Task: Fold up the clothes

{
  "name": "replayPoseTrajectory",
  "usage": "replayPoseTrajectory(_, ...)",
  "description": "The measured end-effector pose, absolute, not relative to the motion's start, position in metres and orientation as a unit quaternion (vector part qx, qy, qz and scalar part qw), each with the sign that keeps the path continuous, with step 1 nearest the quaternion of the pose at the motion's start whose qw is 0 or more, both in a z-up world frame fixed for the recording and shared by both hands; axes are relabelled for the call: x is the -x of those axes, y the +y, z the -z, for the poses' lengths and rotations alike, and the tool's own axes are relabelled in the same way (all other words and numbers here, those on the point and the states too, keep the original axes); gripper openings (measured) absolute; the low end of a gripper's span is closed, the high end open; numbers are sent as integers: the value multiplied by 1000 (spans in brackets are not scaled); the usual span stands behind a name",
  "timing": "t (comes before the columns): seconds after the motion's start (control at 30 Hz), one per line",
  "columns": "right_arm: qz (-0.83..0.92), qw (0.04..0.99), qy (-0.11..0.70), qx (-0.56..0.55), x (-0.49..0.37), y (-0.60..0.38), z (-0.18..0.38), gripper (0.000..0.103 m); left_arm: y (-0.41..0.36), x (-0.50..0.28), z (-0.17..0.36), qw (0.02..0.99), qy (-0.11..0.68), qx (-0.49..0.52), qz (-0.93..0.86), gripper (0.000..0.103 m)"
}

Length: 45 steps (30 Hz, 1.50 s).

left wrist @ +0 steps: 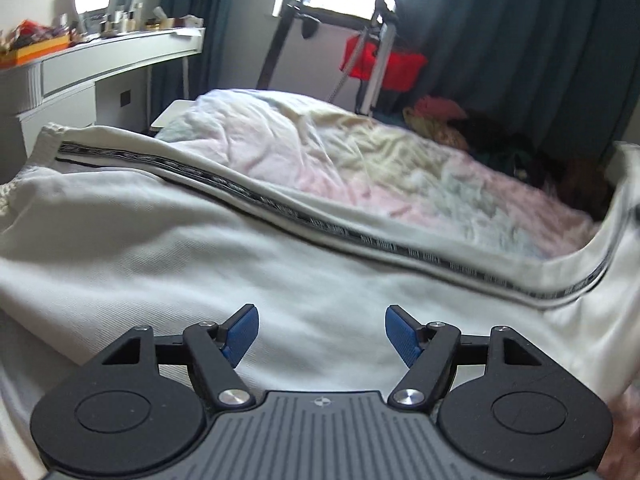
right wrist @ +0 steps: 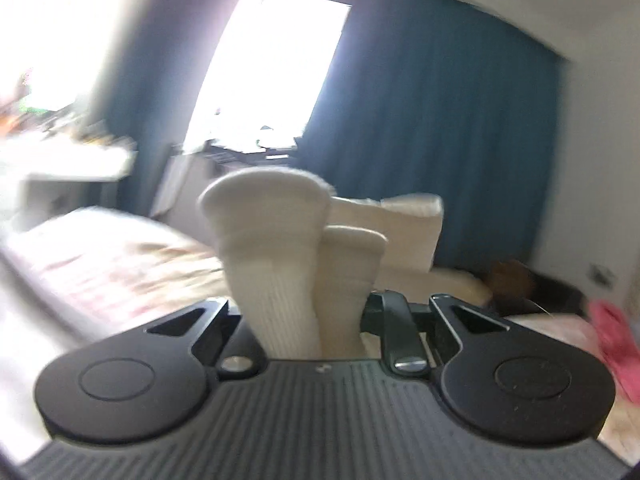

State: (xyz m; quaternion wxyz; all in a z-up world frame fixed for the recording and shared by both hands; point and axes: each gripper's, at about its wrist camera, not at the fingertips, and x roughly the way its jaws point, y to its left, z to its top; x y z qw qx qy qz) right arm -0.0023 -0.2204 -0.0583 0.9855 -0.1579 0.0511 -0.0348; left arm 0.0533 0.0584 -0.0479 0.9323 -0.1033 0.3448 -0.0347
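Observation:
A cream-white garment [left wrist: 168, 240] with a black lettered stripe [left wrist: 320, 220] lies spread over the bed, one end rising at the right. My left gripper [left wrist: 322, 334] is open just above the cloth, its blue pads [left wrist: 240, 334] apart and empty. In the right wrist view my right gripper [right wrist: 310, 320] is shut on a bunched ribbed cuff of the white garment [right wrist: 272, 240], which stands up between the jaws and hides the fingertips. This view is blurred.
A pastel crumpled bedsheet [left wrist: 360, 152] covers the bed. A white dresser [left wrist: 100, 68] with bottles stands at the left. A metal stand with a red item [left wrist: 384, 60] and dark curtains [left wrist: 520, 40] are behind. A heap of clothes [left wrist: 460, 124] lies at the far right. A pink item [right wrist: 616, 344] is at the right.

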Motion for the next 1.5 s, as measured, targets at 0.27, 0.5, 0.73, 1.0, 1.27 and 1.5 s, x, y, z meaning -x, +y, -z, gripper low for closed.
replayPoseTrajectory(0.27, -130, 931, 168, 296, 9, -122, 169, 18, 77, -50, 42, 935, 331, 123, 29, 72)
replayPoseTrajectory(0.5, -140, 942, 150, 265, 14, -123, 152, 19, 80, -59, 44, 940, 318, 117, 23, 73)
replayPoseTrajectory(0.73, -185, 935, 198, 230, 11, -109, 145, 25, 78, -65, 49, 942, 318, 104, 21, 74)
replayPoseTrajectory(1.0, -260, 917, 288, 94, 19, -138, 92, 80, 80, -62, 51, 941, 322, 106, 20, 74)
replayPoseTrajectory(1.27, -161, 934, 318, -2, 25, -205, 62, 80, 62, -54, 58, 935, 336, 102, 49, 76)
replayPoseTrajectory(1.5, -39, 924, 378, -35, 1, -242, 97, 79, 23, -42, 68, 933, 342, 57, 102, 76)
